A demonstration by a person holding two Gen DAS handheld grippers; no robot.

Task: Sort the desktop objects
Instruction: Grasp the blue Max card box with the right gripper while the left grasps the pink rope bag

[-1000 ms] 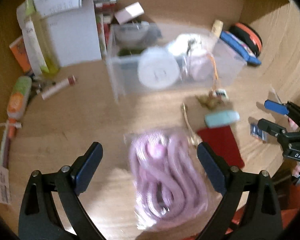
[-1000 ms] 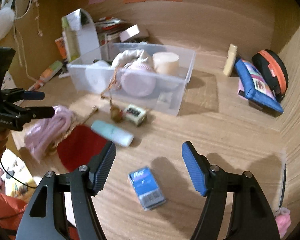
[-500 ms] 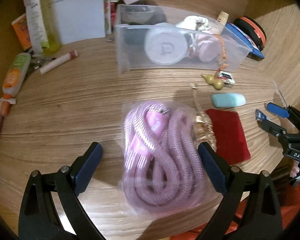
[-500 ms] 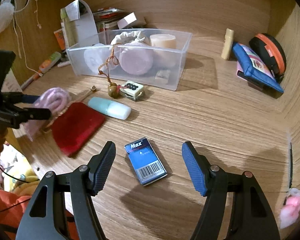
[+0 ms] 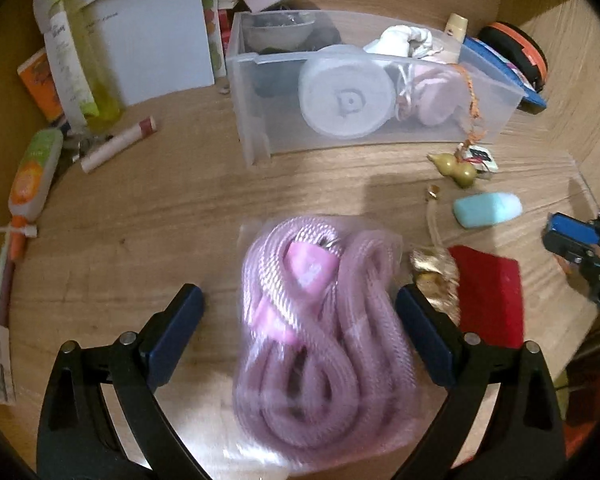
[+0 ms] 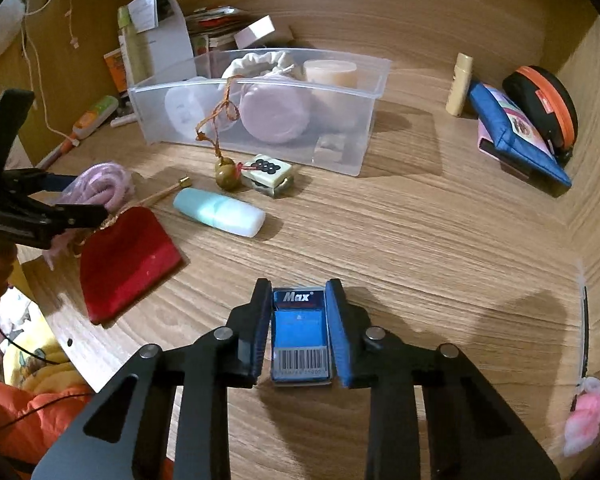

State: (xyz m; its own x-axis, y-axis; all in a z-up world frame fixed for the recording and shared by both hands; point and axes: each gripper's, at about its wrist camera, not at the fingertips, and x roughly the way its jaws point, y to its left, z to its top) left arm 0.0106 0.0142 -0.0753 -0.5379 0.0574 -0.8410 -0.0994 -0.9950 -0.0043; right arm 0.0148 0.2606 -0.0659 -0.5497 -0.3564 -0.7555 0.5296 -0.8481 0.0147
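Right claw [image 6: 299, 330]: clamping blue Max box [image 6: 299, 336], long axis 12–6 o'clock | left claw [image 5: 299, 334]: spread wide around blurred pink rope bag [image 5: 320, 332].

Blue Max box [image 6: 300, 336] lies flat, clamped between gripper pads.

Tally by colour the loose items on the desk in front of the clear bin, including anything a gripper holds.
Pink: 1, bagged rope
Red: 1, pouch
Light blue: 1, tube
Blue: 1, Max box, clamped in the right gripper
Olive: 1, gourd charm
Cream: 1, mahjong tile
Total: 6
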